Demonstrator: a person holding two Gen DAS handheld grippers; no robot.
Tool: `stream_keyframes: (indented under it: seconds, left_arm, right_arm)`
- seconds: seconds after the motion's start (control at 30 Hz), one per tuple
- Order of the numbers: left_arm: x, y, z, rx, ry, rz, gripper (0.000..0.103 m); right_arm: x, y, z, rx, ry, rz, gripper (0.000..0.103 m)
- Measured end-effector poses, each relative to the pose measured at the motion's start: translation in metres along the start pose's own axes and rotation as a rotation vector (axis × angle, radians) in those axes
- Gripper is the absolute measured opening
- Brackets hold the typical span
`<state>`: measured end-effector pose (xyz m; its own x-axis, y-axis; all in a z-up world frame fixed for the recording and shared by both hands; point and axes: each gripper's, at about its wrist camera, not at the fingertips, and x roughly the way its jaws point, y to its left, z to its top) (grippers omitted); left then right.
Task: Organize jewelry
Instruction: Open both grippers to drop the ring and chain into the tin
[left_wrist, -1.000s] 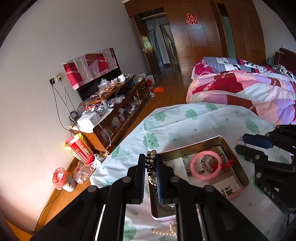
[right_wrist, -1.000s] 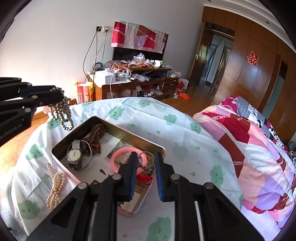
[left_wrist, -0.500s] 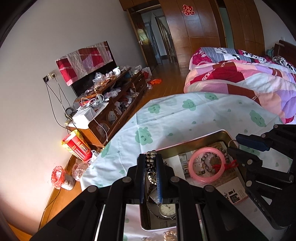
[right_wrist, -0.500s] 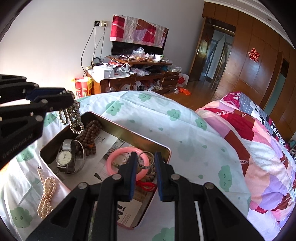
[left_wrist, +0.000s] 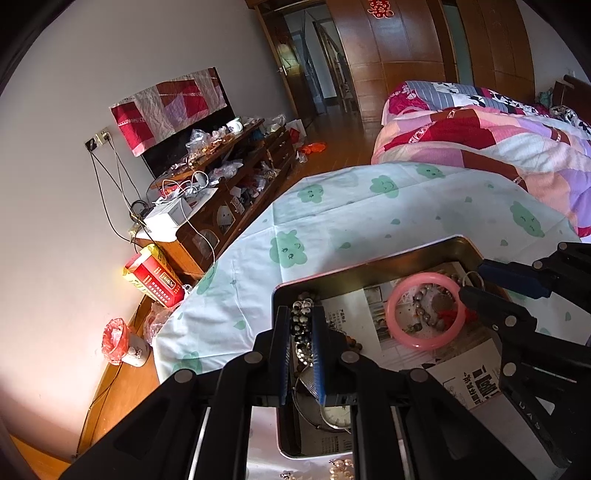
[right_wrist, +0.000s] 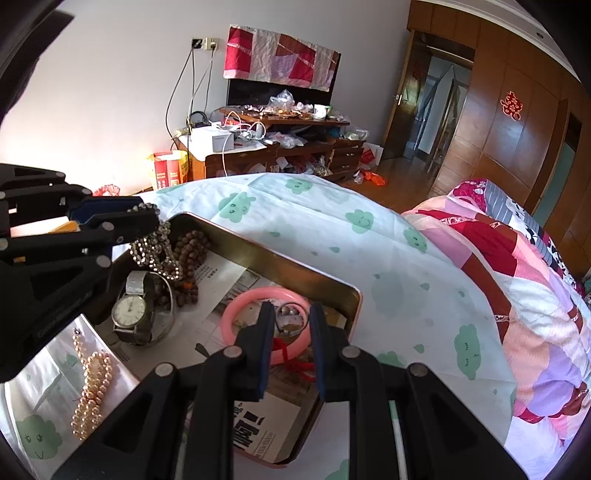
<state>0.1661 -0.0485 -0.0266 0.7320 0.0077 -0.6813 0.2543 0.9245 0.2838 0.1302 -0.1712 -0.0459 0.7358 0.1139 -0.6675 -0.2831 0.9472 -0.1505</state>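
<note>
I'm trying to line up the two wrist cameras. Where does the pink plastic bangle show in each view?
Left wrist view: the pink plastic bangle lies right of centre in the open metal tin, just before the right gripper.
Right wrist view: the bangle lies at centre, partly hidden behind this gripper's fingers.
Shared landmark: the silver wristwatch, also in the tin.

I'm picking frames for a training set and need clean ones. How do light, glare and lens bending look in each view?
Left wrist view: strong fisheye bending with dark corners, a warm bright patch on the wall low left, the left gripper and its bead bracelet sharp. Right wrist view: the same bending, even daylight, the tin box wall and watch crisp, the right gripper sharp.
</note>
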Motion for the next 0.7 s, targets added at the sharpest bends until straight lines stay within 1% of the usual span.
stream_keyframes:
  seconds: [0.1, 0.13, 0.17, 0.2, 0.23, 0.27, 0.3, 0.37, 0.47, 0.57, 0.7]
  left_arm:
    - [0.0, -0.001, -0.003, 0.005, 0.006, 0.012, 0.015]
    - [-0.001, -0.001, -0.004, 0.004, 0.007, 0.015, 0.026]
    - [-0.001, -0.001, -0.005, 0.003, 0.007, 0.028, 0.051]
    - [-0.002, -0.001, -0.006, 0.001, 0.002, 0.057, 0.066]
    - [-0.004, 0.0, -0.007, -0.002, -0.012, 0.079, 0.087]
    - [-0.008, 0.0, -0.008, -0.003, -0.037, 0.104, 0.089]
    - [-0.009, 0.001, -0.01, -0.003, -0.04, 0.104, 0.089]
    - [-0.01, 0.004, -0.013, -0.008, -0.029, 0.09, 0.089]
    - [-0.01, 0.007, -0.017, -0.017, -0.021, 0.103, 0.089]
    - [-0.008, 0.009, -0.023, -0.023, -0.005, 0.117, 0.089]
    - [-0.013, 0.015, -0.031, -0.054, 0.001, 0.123, 0.089]
  right_arm:
    - [0.0, 0.001, -0.003, 0.002, 0.007, 0.006, 0.022]
    - [0.0, 0.001, -0.003, 0.001, 0.011, 0.007, 0.022]
    - [0.0, 0.001, -0.005, 0.003, 0.014, 0.009, 0.023]
    - [0.0, 0.001, -0.005, 0.006, 0.014, 0.009, 0.031]
    - [-0.001, 0.001, -0.006, 0.014, 0.012, 0.012, 0.038]
    - [-0.001, 0.0, -0.007, 0.021, 0.011, 0.015, 0.05]
    - [-0.003, 0.0, -0.008, 0.026, 0.007, 0.014, 0.052]
    - [-0.006, 0.0, -0.009, 0.028, 0.003, 0.013, 0.052]
    - [-0.011, 0.0, -0.011, 0.042, -0.001, 0.012, 0.053]
    - [-0.015, 0.0, -0.013, 0.051, -0.005, 0.011, 0.058]
    - [-0.018, 0.002, -0.017, 0.051, -0.004, 0.012, 0.059]
